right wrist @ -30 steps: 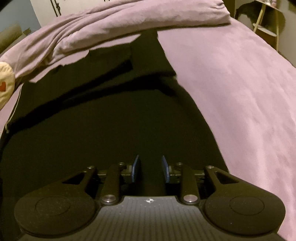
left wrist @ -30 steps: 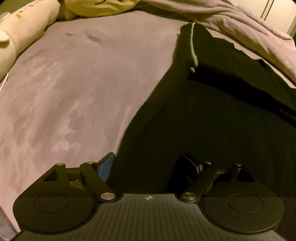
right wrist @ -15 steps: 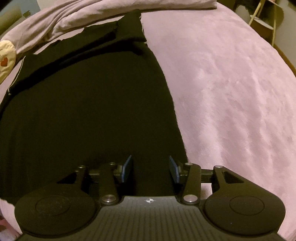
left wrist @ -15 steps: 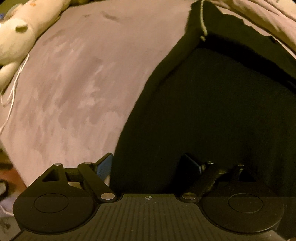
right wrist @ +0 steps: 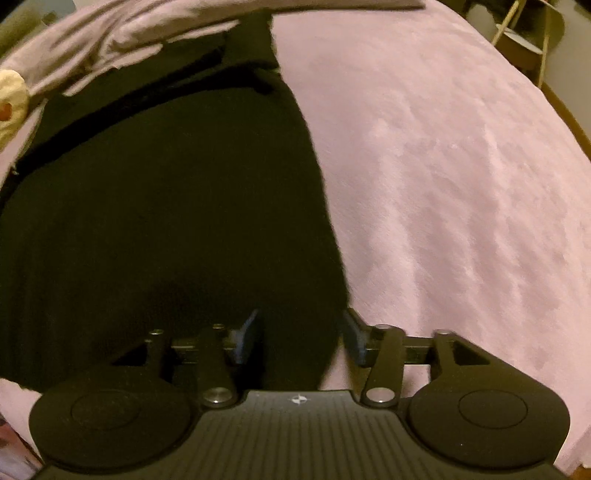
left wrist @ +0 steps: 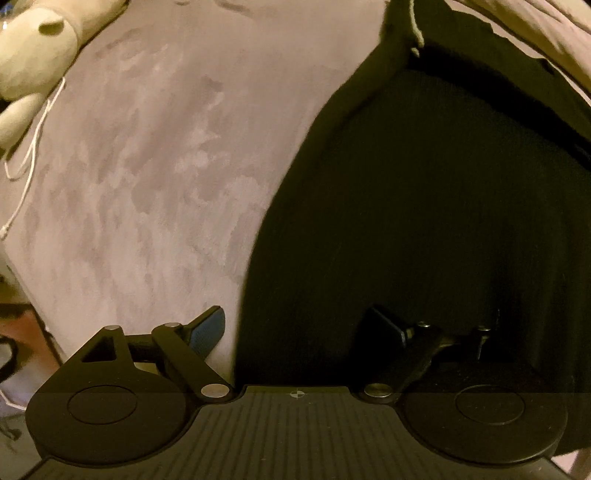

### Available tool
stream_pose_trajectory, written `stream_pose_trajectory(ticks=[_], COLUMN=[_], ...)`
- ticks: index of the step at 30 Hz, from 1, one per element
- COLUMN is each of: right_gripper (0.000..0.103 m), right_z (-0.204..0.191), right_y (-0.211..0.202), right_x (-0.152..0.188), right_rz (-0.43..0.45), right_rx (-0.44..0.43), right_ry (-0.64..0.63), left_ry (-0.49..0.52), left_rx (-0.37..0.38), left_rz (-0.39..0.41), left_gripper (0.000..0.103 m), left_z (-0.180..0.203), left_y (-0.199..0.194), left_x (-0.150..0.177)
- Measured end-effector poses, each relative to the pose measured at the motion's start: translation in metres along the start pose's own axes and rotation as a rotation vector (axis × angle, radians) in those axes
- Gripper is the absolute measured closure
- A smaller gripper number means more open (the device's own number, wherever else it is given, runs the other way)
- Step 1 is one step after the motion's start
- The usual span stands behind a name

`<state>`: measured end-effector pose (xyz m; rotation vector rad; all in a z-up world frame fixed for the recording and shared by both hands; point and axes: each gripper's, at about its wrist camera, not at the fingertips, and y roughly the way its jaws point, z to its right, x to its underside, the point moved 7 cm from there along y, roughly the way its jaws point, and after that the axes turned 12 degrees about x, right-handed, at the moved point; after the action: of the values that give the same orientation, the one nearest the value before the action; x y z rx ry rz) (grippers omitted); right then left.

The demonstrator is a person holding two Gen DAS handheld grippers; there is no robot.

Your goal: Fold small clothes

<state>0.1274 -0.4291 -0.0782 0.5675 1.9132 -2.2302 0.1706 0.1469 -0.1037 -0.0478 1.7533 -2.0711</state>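
Nearest the cameras, both grippers have pulled back toward the near edge of the bed since a second ago. The right gripper (right wrist: 301,334) was nearly closed then; now its fingers (right wrist: 248,332) are opening, with the right-hand border of the black garment (right wrist: 166,206) between them but not pinched. The left gripper (left wrist: 295,328) has its fingers (left wrist: 207,328) spread wide, a little wider than before, straddling the garment's left border: one blue pad sits over the bed cover, the other is lost against the dark cloth. Neither holds anything.

That reads as a release: the cloth looks laid flat on the purple bed cover (right wrist: 443,184), and the next grasp is probably at these near corners, for a fold away from the person.

Edges: the garment's side borders run away from each gripper and curve inward toward the far end, where a thicker band crosses it and a pale drawstring (left wrist: 415,29) hangs at its top left corner.

Room: bare cover lies wide on both sides. To the far left a plush toy (left wrist: 33,48) and a thin white cord (left wrist: 33,147) rest near the bed's edge. At the far end a bunched blanket (right wrist: 147,26) touches the garment's top, so a fold that way has little spare space.
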Motion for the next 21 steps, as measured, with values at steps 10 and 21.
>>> stream_pose_trajectory(ticks=[10, 21], right_gripper=[0.049, 0.072], right_z=[0.001, 0.006], right_y=[0.012, 0.016], right_x=[0.006, 0.003], right_rz=[-0.054, -0.066], right_rx=[-0.121, -0.203], right_ry=[0.069, 0.058], left_ry=[-0.109, -0.053], left_rx=[0.175, 0.290], left_rz=[-0.054, -0.100], left_gripper=[0.021, 0.055], left_z=[-0.014, -0.027], left_y=[0.005, -0.003], left_x=[0.014, 0.013])
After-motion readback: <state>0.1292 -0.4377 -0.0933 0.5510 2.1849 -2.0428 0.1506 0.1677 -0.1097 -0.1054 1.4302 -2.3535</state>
